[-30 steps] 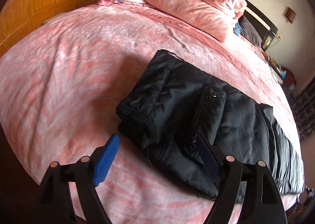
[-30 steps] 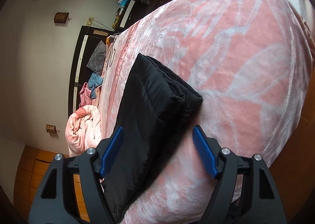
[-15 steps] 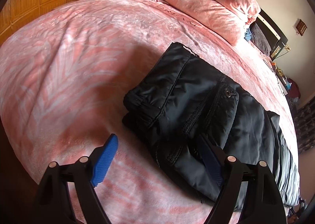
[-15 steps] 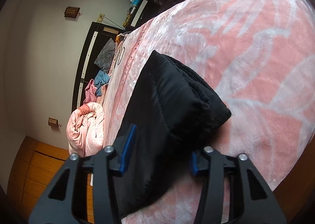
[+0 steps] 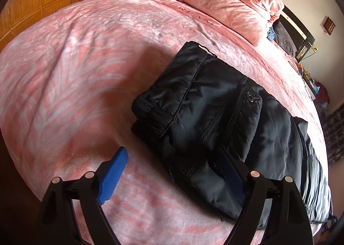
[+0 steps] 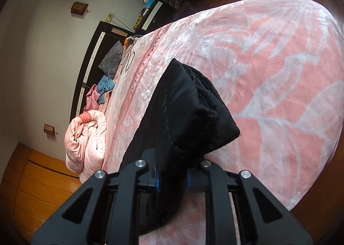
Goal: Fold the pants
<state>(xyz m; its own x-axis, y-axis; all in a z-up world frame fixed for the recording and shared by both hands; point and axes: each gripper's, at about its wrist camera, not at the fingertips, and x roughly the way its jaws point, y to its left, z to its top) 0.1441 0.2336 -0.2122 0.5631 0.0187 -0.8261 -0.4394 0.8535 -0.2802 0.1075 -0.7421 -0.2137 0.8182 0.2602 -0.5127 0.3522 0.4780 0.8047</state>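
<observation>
Two grippers are working opposite ends of the black padded pants (image 5: pixel 215 116) on the pink bedspread (image 5: pixel 75 62): my right gripper (image 6: pixel 172 180) is clamping the leg-end fold between its pads, while my left gripper (image 5: pixel 172 171) is hanging with jaws apart at the waistband end, directly ahead of it, long axis running between them.

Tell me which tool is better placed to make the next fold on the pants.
Right. The right tool is already shut on the leg end of the black pants, so it can probably carry that end over. The left tool is open at the waistband end, gripping nothing.
</observation>
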